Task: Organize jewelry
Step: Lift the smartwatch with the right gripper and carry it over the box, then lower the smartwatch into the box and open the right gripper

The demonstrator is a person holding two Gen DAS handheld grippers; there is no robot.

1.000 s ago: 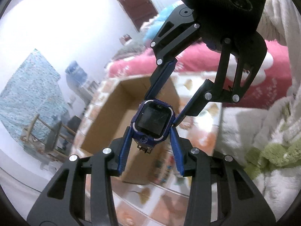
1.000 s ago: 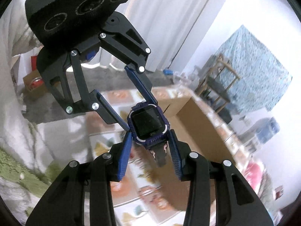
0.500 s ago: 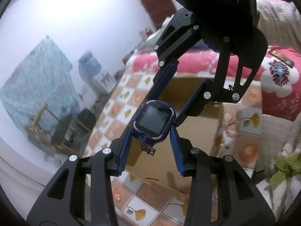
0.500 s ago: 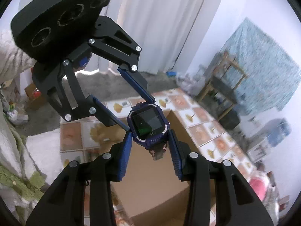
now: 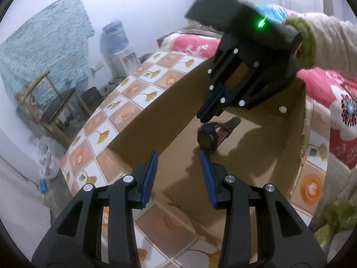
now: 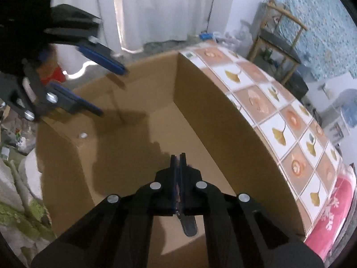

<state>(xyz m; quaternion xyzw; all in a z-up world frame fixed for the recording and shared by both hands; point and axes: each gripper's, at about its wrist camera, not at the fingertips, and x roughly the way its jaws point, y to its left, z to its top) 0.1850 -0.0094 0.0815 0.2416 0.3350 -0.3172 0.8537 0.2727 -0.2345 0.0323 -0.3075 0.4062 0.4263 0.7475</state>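
left hand-held gripper [image 5: 178, 174] hangs wide open, nothing between its blue fingers. right hand-held gripper [image 6: 178, 174] is pinched closed on the watch [image 5: 208, 137] strap, dangling it inside the cardboard box [image 6: 200, 102], just above the floor of the box.

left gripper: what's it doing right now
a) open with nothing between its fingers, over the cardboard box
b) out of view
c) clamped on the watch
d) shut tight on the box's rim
a: in the left wrist view the left gripper has its blue fingers spread apart with only the cardboard box showing through the gap.
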